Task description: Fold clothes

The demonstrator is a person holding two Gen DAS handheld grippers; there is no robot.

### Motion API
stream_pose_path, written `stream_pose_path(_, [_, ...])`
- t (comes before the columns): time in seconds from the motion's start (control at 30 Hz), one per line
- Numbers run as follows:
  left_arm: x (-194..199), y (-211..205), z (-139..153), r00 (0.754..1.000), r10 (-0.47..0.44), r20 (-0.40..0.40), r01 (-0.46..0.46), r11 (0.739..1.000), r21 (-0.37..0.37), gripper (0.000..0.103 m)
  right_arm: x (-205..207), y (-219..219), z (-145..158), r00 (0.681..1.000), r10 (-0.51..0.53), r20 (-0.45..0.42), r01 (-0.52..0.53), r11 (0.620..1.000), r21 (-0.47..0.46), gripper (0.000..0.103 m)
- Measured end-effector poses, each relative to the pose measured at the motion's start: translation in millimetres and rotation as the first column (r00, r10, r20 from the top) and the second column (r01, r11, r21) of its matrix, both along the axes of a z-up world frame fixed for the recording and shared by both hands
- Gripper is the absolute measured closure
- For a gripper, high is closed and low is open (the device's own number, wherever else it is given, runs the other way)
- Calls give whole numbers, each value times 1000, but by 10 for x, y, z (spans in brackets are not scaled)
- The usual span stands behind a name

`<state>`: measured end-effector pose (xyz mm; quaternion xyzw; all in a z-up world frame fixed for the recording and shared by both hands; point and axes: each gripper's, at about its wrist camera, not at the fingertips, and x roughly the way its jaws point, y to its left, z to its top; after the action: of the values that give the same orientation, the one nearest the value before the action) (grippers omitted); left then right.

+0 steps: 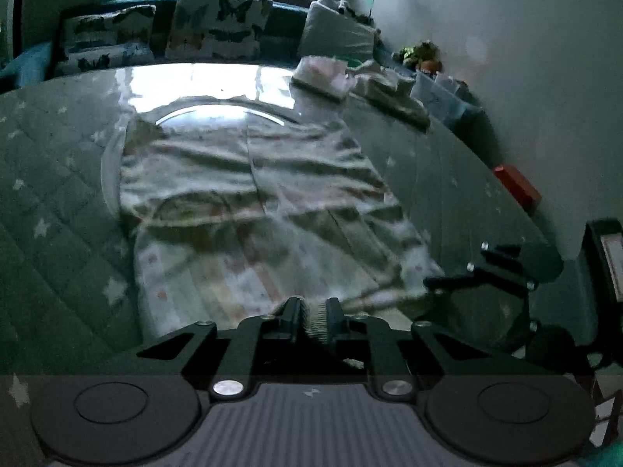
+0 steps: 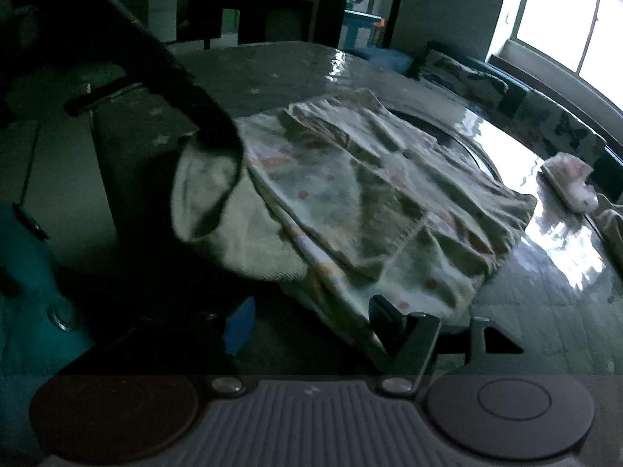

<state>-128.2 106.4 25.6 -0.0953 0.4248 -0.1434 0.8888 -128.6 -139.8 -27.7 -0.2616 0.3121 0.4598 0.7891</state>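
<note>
Pinched nearly together, the jaws of the left gripper point(image 1: 313, 313) hold the ribbed hem of the garment point(image 1: 253, 194) at the bottom centre of the left wrist view; a strip of ribbed cloth shows between the two black fingers point(image 1: 292, 311).

From that hem the pale, printed garment spreads up the middle of the frame, rumpled and creased, across a table point(image 1: 58, 163) under a dark quilted cover with pale stars. At the lower right of the same view the right gripper point(image 1: 483, 272) sits at the garment's corner, though motion blur there hides whether it touches the cloth.

In the right wrist view the right gripper point(image 2: 338, 311) has one finger point(image 2: 389, 323) plain at the bottom centre, lying against the garment's point(image 2: 370, 194) near edge. Its partner is lost in the dark at the lower left, so the jaws stand apart, and I cannot tell whether cloth lies between them. The left gripper's dark body point(image 2: 175, 78) crosses the upper left, with a fold of cloth hanging below it.

Folded clothes point(image 1: 327, 74) are stacked at the upper right of the left wrist view, with butterfly cushions point(image 1: 218, 27) behind the table.
</note>
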Motion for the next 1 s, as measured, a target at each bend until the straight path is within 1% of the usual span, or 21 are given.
stream_pose_path(0.1, [106,42,17,1000,2,6,-2,1000,-9,88,39,74,22,1000,5,15,-6,1000,30,38])
stream_pose_path(0.2, [183,71,5,1000,3,3,-3,1000,-11,88,123,184,47,1000,4,12,-5,998,69,48])
stream_pose_path(0.23, [202,79,-3,1000,3,2,-3,1000,-10,88,166,224,53,1000,5,-1,-5,997,76,51])
stream_pose_path(0.27, [214,93,-8,1000,4,1,-4,1000,-10,88,211,264,60,1000,7,-16,-5,997,83,58])
stream_pose_path(0.3, [213,116,-6,1000,6,2,-6,1000,-10,87,266,283,70,999,5,-41,-1,996,93,63])
stream_pose_path(0.33, [199,144,-1,1000,7,6,-7,1000,-9,86,323,299,82,998,3,-68,4,995,104,74])
stream_pose_path(0.37, [182,172,6,1000,6,11,-6,1000,-9,86,388,301,102,995,-5,-97,16,993,118,80])
stream_pose_path(0.4, [152,197,12,1000,5,20,-5,1000,-4,83,454,301,123,992,-13,-126,29,991,133,81])
stream_pose_path(0.43, [115,221,19,1000,2,31,-2,1000,4,74,511,296,151,989,-23,-147,45,988,147,83])
stream_pose_path(0.47, [78,245,26,999,-1,42,1,1000,11,68,567,289,180,985,-33,-168,60,985,160,84])
stream_pose_path(0.5, [42,269,33,999,-4,53,3,1000,19,54,621,286,202,982,-38,-183,70,983,171,85])
stream_pose_path(0.53, [1,283,31,998,-4,63,2,999,37,45,661,283,222,981,-40,-192,75,981,180,85])
stream_pose_path(0.63, [-85,262,-7,996,-33,82,26,995,92,34,732,292,257,976,-44,-213,86,978,189,85])
stream_pose_path(0.77, [-157,203,-47,990,-86,109,70,987,143,27,796,315,261,972,-67,-224,110,976,187,86])
stream_pose_path(0.87, [-192,161,-56,983,-125,137,101,980,171,26,863,298,264,965,-91,-247,142,970,199,86])
stream_pose_path(0.93, [-208,128,-69,976,-154,152,124,974,190,25,901,270,286,963,-107,-247,161,964,210,86])
stream_pose_path(1.0, [-206,72,-124,971,-181,156,142,962,233,25,914,260,297,962,-113,-247,168,962,214,86])
